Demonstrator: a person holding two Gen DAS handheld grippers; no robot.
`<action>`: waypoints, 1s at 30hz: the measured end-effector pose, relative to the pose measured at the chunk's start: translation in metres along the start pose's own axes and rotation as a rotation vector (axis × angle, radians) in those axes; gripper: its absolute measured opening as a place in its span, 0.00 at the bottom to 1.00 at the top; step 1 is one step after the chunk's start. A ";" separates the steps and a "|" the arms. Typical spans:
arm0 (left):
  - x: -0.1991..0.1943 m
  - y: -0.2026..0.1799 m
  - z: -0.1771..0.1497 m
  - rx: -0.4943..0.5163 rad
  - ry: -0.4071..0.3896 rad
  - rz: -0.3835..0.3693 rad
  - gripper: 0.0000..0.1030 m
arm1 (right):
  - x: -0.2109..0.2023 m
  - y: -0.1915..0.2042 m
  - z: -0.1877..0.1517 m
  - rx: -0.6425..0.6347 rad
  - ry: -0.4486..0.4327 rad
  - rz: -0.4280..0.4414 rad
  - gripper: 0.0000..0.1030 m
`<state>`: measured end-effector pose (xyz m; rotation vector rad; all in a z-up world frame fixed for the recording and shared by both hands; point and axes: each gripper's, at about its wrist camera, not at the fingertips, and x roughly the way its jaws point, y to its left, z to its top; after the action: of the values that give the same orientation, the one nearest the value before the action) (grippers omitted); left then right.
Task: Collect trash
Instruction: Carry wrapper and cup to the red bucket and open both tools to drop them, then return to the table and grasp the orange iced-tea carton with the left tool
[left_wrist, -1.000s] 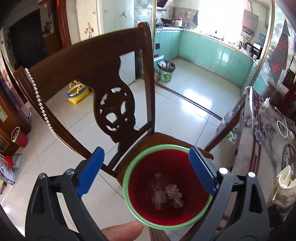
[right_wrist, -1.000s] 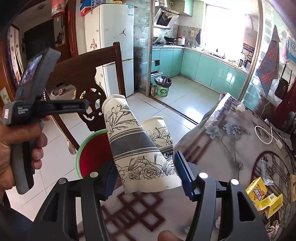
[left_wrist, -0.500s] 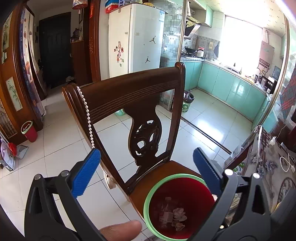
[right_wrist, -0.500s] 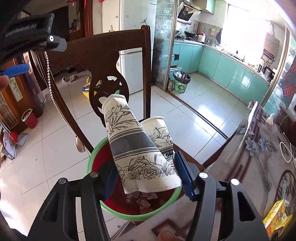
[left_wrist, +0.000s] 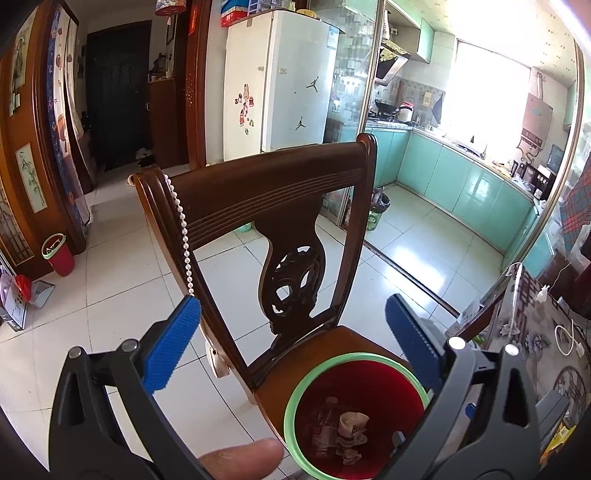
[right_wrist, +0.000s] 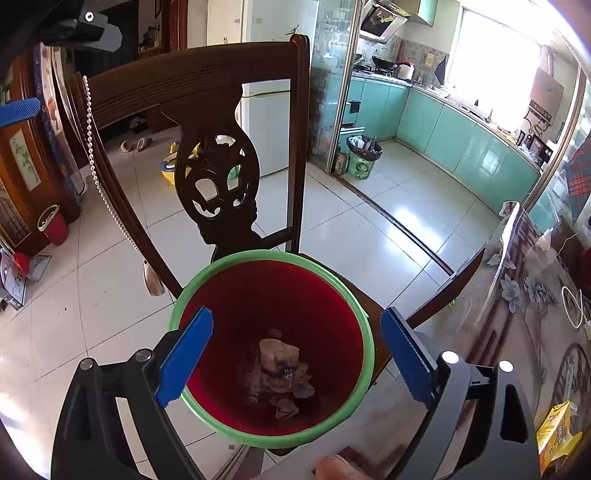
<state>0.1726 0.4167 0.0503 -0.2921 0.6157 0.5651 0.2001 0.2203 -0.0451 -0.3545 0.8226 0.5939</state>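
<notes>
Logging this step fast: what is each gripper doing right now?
Left gripper: open, holding nothing.
Right gripper: fingers have just been opening, nothing between them, above the red bin.

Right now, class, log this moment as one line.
right gripper: open, just released, empty | left gripper: open, empty | bin: on chair, trash inside

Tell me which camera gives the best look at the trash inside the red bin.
The right wrist view. It looks almost straight down into the red bin, with the crumpled trash centred and the whole rim in frame. In the left wrist view the bin sits low, partly behind the left tool's finger, and the trash looks smaller and dimmer.
</notes>
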 end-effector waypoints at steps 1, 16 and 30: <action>-0.001 -0.002 -0.001 0.002 -0.002 -0.005 0.95 | -0.006 -0.002 -0.001 0.000 -0.007 -0.005 0.89; -0.073 -0.099 -0.020 0.158 -0.049 -0.205 0.96 | -0.148 -0.093 -0.070 0.096 -0.110 -0.168 0.94; -0.140 -0.270 -0.148 0.505 0.062 -0.524 0.96 | -0.265 -0.227 -0.202 0.313 -0.087 -0.420 0.94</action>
<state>0.1660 0.0784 0.0461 0.0128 0.6880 -0.1101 0.0826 -0.1549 0.0460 -0.2037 0.7164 0.0846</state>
